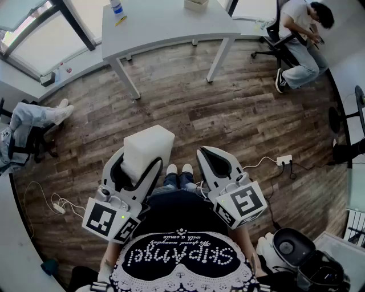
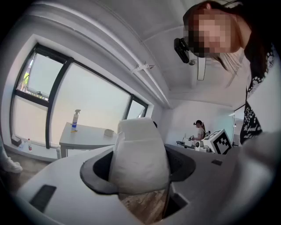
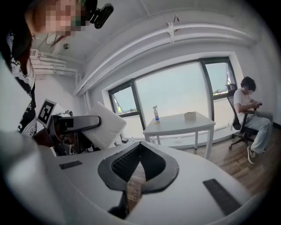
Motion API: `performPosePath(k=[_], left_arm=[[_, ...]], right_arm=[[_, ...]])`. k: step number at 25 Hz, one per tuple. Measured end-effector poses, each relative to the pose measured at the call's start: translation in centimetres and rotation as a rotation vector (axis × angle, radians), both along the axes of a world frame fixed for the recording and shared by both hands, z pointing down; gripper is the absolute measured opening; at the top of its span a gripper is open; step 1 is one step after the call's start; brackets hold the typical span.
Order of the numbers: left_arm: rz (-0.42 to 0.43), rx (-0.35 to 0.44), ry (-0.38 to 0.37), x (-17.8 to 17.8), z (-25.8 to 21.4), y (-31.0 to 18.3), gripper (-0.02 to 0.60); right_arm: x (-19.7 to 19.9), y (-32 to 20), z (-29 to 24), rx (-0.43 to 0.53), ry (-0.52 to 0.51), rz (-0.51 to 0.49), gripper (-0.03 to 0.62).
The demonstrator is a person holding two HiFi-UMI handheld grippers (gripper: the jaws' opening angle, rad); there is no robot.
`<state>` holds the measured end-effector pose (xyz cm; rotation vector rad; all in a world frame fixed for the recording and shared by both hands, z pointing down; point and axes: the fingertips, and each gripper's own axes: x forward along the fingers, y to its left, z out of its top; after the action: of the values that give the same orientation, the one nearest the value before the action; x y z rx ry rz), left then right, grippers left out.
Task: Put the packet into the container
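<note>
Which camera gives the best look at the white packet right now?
The left gripper view: the packet fills its centre, clamped between the fingers. The head view shows it from above; the right gripper view shows it small, at left.

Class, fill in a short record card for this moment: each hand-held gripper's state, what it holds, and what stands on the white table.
Left hand-held gripper: shut on the white packet, raised above the wooden floor
Right hand-held gripper: jaws together, nothing between them
White table: ahead of the person, bears a spray bottle and a small box
Container: none can be told for certain
Packet's place: not yet in any container
Bystander: a seated person to the right of the table
</note>
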<state>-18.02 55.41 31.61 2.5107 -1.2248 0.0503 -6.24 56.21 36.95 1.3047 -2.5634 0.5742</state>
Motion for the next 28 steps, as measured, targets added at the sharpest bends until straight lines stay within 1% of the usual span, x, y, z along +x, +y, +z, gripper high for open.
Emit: performPosePath(k=[9, 14, 18, 24, 26, 28], left_arm=[[-0.035, 0.012, -0.012, 0.5, -0.3, -0.9, 0.285], [-0.038, 0.007, -0.013, 1.1, -0.2, -1.1, 0.285], [-0.038, 0.011, -0.030, 2.0, 0.0, -1.0, 0.285], [-0.023, 0.031, -0.037, 4.5, -0.3, -1.4, 0.285], [-0.022, 0.038, -0.032, 5.4, -0.2, -1.3, 0.285], [-0.026, 0.040, -0.027, 6.1, 0.0, -1.1, 0.285]], right_arm=[[-1.2, -0.6, 1.3, -0.067, 0.010, -0.100, 0.015], [-0.4, -0.9, 1.4, -0.059, 0.017, -0.093, 0.015], [0.5, -1.0, 1.5, -0.053, 0.015, -0.094, 0.015], [2.6, -1.2, 1.4, -0.045, 0.013, -0.091, 0.015], [3.3, -1.1, 1.3, -0.034, 0.002, -0.093, 0.015], [3.9, -1.0, 1.1, -0.009, -0.033, -0.101, 0.015]])
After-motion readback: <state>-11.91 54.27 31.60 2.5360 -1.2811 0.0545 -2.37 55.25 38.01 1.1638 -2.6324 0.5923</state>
